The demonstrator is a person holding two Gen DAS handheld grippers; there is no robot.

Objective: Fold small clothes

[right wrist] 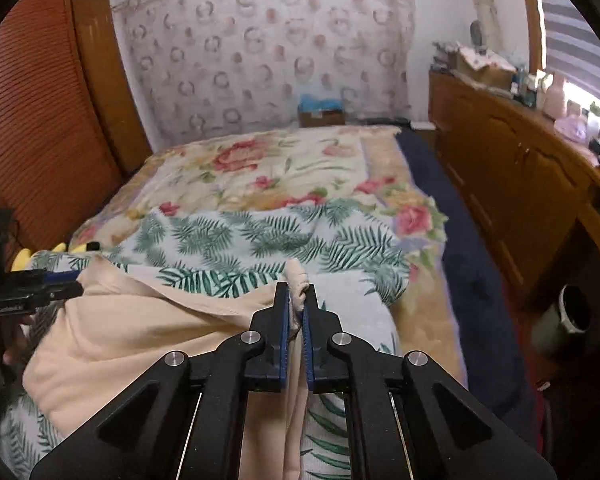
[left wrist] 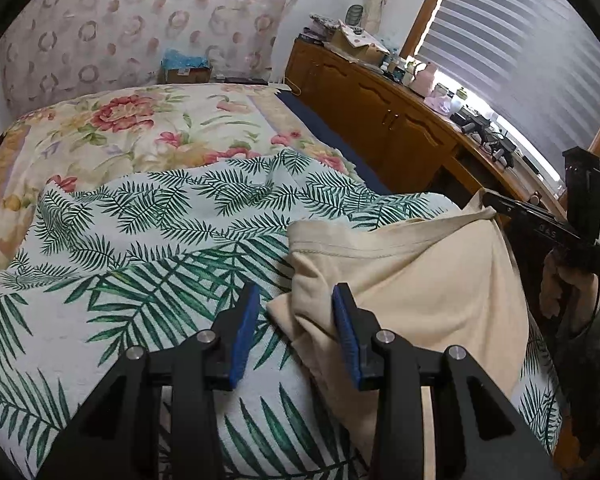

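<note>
Cream garment (left wrist: 412,280), soft matte knit with a stitched hem, is lying rumpled on the palm-leaf coverlet (left wrist: 140,248) of the bed. Right gripper (right wrist: 297,304) is pinching one bunched corner, jaws pressed together. Left gripper (left wrist: 296,308) is hanging spread over the opposite edge, cloth between its pads but unclamped.

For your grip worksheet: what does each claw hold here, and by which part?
The right claw is shut on a bunched corner of the cream cotton garment. The left claw is open, its pads astride the garment's other corner, holding nothing.
</note>
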